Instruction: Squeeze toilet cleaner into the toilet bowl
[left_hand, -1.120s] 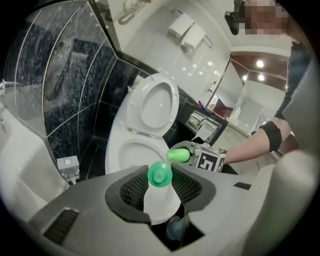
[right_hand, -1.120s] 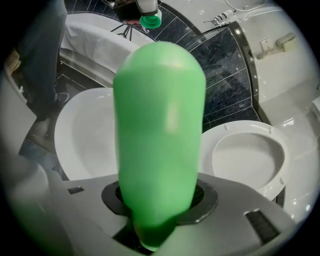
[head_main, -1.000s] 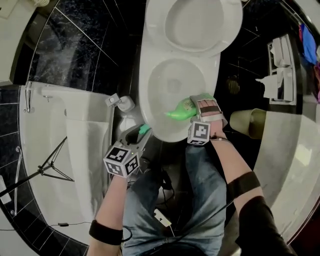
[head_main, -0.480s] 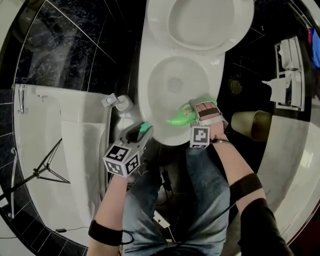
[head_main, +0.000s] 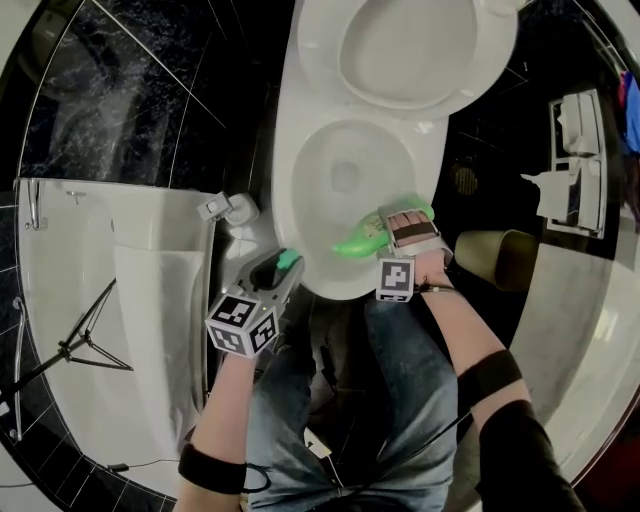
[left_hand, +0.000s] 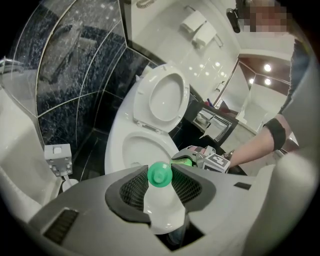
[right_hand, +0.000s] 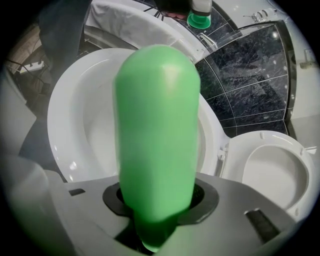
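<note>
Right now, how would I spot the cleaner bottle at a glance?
Find the white toilet bowl; beside its near-left rim is the left gripper. The bottle clamped in it has a white body and small green tip, unlike the all-green piece in the right gripper.

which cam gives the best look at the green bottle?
Right gripper view: the green bottle dominates the frame, clamped in the right gripper above the toilet bowl. Head view shows it small, neck curving over the bowl's rim. Left gripper view catches only a green sliver beside the right gripper.
</note>
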